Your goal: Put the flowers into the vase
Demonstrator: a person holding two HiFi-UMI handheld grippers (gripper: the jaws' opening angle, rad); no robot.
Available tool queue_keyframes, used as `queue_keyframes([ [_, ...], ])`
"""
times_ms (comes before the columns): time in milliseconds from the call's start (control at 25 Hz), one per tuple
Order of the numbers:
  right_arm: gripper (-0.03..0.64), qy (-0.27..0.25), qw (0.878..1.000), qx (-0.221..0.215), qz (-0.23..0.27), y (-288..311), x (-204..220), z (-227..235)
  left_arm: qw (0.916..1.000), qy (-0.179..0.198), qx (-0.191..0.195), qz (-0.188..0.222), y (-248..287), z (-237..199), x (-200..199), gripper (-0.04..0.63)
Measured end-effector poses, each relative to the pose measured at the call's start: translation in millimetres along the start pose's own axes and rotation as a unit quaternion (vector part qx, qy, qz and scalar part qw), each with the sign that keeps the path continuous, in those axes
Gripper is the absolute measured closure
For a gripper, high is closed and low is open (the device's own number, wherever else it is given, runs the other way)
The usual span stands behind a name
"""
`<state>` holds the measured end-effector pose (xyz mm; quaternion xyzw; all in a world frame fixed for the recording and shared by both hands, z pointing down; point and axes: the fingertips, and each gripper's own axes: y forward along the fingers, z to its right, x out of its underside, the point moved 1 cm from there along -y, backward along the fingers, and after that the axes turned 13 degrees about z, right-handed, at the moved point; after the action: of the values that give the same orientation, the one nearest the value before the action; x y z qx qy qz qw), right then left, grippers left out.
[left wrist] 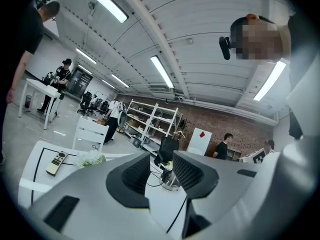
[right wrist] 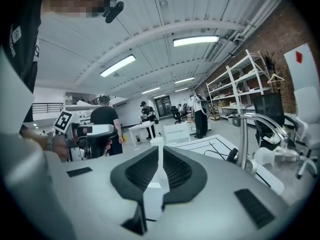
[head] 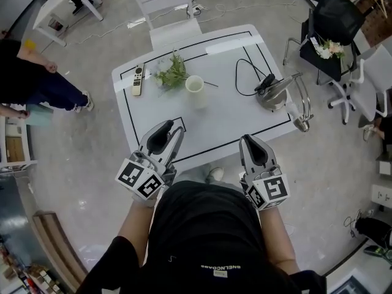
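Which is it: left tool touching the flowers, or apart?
Apart. The head view shows the left tool at the near edge of the table, with bare surface between it and the flowers.

Flowers (head: 172, 73) just beside the vase (head: 195, 86) on the white table (head: 226, 112)

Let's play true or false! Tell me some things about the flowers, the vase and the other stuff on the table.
1. The flowers are already in the vase. False: they lie on the table beside it.
2. A remote lies left of the flowers. True.
3. The left gripper holds a flower. False: its jaws are apart with nothing between them.
4. A white chair stands at the table's far side. True.
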<state>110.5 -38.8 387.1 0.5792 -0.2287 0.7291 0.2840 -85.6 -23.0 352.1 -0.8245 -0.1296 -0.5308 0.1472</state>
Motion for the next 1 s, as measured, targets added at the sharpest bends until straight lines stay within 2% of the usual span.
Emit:
queue_keyframes([
  [320, 0.601, -0.010, 0.999, -0.019, -0.024, 51.8, 6.1, -9.5, 0.9975, -0.046, -0.052, 0.009, 5.4, -65.6, -1.8, 0.428],
  [520, 0.600, -0.018, 0.999, -0.028, -0.038, 81.4, 11.3, -17.7, 0.9956, -0.055, -0.076, 0.004, 14.1, -105.2, 3.5, 0.383],
  [1000, 0.583, -0.020, 0.997, -0.015, -0.075, 119.1, 30.7, -19.4, 0.9858, -0.102, -0.133, -0.004, 42.9, -203.4, 35.7, 0.325],
])
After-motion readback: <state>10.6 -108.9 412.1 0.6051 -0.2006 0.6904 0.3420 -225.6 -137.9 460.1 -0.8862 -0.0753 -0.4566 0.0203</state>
